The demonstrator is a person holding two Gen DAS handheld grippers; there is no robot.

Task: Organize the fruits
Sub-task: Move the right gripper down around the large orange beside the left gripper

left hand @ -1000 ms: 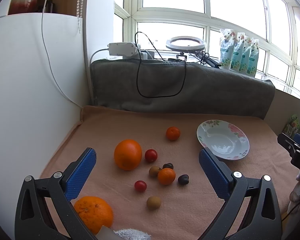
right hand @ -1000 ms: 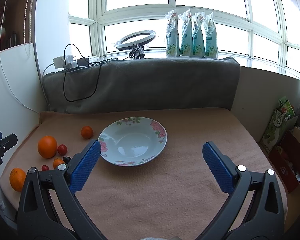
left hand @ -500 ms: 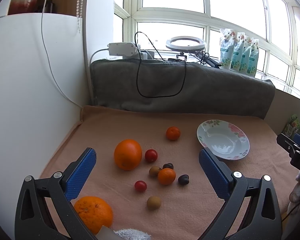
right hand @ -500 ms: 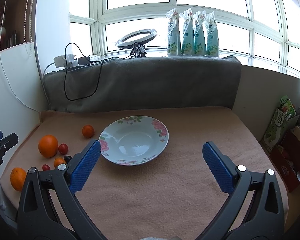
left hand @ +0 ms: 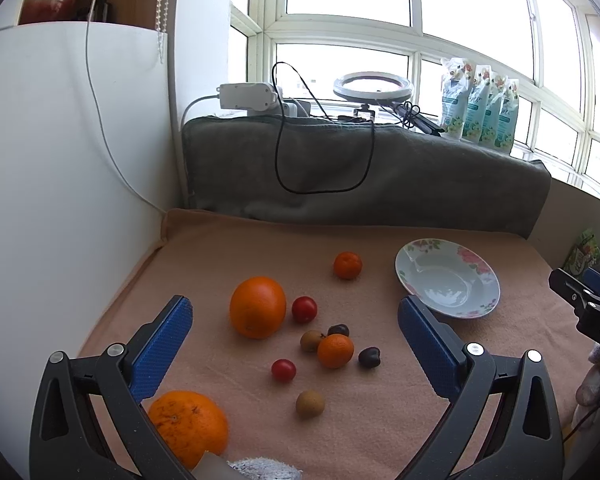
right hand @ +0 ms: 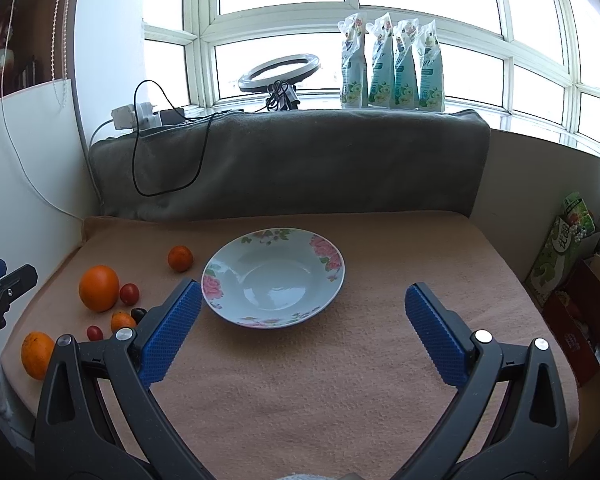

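A floral white plate (right hand: 274,276) stands empty on the peach cloth; it also shows in the left wrist view (left hand: 447,278). Left of it lie a large orange (left hand: 257,306), a second orange (left hand: 188,426) near the front edge, two small mandarins (left hand: 347,265) (left hand: 335,350), two cherry tomatoes (left hand: 304,309) (left hand: 283,370), and several small brown and dark fruits (left hand: 310,404). My left gripper (left hand: 294,334) is open and empty, held above the fruit cluster. My right gripper (right hand: 300,318) is open and empty, just in front of the plate.
A grey blanket (right hand: 288,164) covers the ledge behind the cloth, with a black cable, a power strip (left hand: 246,95), a ring light (right hand: 279,73) and several pouches (right hand: 392,64). A white wall panel (left hand: 60,200) bounds the left side. Boxes (right hand: 572,280) stand off the right edge.
The right gripper has edged slightly forward towards the plate. The left gripper and the fruits have not visibly moved.
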